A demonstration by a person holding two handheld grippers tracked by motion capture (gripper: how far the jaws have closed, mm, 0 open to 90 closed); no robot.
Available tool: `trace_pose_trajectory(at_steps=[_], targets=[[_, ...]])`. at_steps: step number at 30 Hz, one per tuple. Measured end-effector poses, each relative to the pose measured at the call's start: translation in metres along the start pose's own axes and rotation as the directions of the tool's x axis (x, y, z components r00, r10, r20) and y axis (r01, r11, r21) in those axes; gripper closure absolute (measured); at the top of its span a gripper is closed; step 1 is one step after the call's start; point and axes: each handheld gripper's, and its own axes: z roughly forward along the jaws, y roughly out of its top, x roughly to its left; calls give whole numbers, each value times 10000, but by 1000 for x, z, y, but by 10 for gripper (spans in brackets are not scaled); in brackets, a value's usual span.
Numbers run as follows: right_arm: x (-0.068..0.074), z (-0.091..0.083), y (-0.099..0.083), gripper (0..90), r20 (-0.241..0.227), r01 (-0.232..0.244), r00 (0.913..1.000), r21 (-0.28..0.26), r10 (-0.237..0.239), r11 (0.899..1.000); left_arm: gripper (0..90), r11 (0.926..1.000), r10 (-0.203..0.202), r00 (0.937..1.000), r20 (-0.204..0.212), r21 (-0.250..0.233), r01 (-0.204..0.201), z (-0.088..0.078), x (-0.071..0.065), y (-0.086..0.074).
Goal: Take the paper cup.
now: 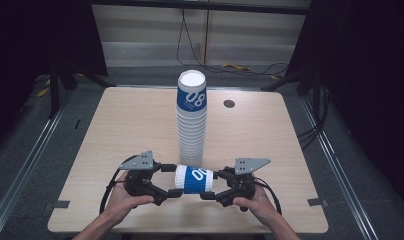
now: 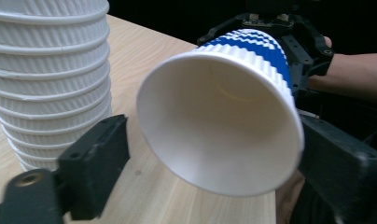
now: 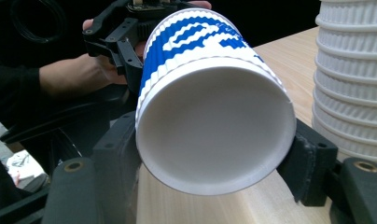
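**Cup held sideways between two grippers at the near table edge**

Nearest the lens in the left gripper view, the left gripper (image 2: 200,163) has its black jaws spread wide on either side of the open mouth of a blue-and-white paper cup (image 2: 224,121); the left jaw stands clear of the rim, while the right jaw sits so close that contact is hard to judge. The right gripper (image 3: 214,163) clamps the cup's base end, both jaws pressed against the ribbed wall.

From the high view, the cup (image 1: 194,180) lies on its side in the air between the left gripper (image 1: 171,180) and the right gripper (image 1: 211,184), close to the front edge of the wooden table (image 1: 115,125). Just behind it rises a tall stack of cups (image 1: 192,120), its foot just beyond the held cup. Bare tabletop stretches wide to either side of the stack and back toward the far edge, where a small round grommet (image 1: 229,103) sits. The person's hands leave little table between them and the near rim.
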Motion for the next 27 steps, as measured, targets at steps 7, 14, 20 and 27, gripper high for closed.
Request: trace_pose_trajectory(at_steps=[7, 14, 20, 27], targets=[[1, 4, 0, 301, -117, 58, 9999, -200, -60, 9998, 76, 10000, 84, 9999, 128, -54, -83, 6, -1, 1], [2, 4, 0, 301, -86, 129, 9999, -297, -132, 9995, 77, 9998, -116, 9995, 310, -171, 121, 13, -1, 3], [3, 5, 1, 302, -144, 118, 9998, -361, -123, 9993, 80, 9988, -386, 9971, 661, -265, 404, 19, -1, 1], [3, 4, 1, 301, -248, 166, 9995, -336, -174, 9993, 102, 9995, -289, 9964, 792, -60, 294, 17, -2, 4]])
